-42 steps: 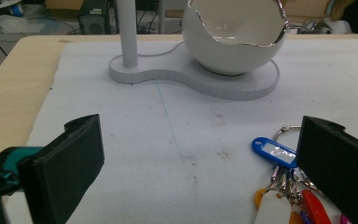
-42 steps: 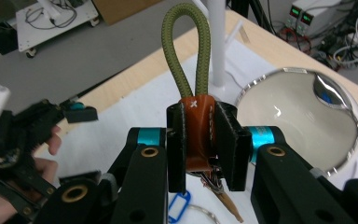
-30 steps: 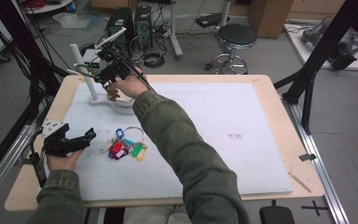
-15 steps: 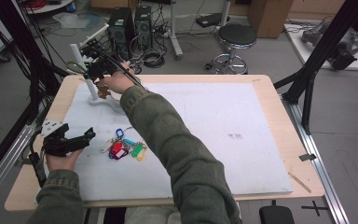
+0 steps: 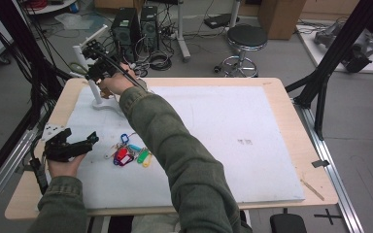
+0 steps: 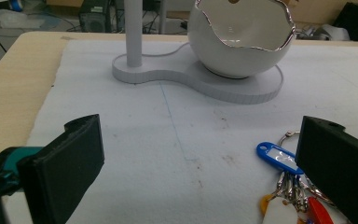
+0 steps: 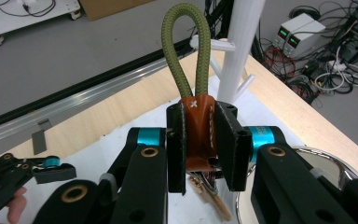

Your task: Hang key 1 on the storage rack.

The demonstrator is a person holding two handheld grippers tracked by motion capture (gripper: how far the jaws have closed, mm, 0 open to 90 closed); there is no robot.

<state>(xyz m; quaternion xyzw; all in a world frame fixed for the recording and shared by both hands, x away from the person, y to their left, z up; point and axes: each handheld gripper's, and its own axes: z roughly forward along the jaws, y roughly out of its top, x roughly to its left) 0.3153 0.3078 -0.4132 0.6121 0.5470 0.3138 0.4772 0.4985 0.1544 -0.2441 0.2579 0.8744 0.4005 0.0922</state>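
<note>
Right gripper view: my right gripper (image 7: 200,144) clamped on brown leather tab (image 7: 196,126) of key strap, green cord loop (image 7: 185,51) up beside white stand post (image 7: 242,46). Left gripper (image 6: 200,172) jaws wide, low over mat (image 6: 168,135); key tags (image 5: 128,154) just beside it, near white bowl (image 6: 240,42).

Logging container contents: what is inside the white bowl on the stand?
The white bowl shows a bare, glossy inner wall; nothing visible inside. Its bottom is hidden behind the front rim.

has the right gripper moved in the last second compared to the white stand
Yes. In the high view the right gripper has travelled away from the person and leftward, from over the white stand's base up to its post top, carrying the green loop keychain.
</note>
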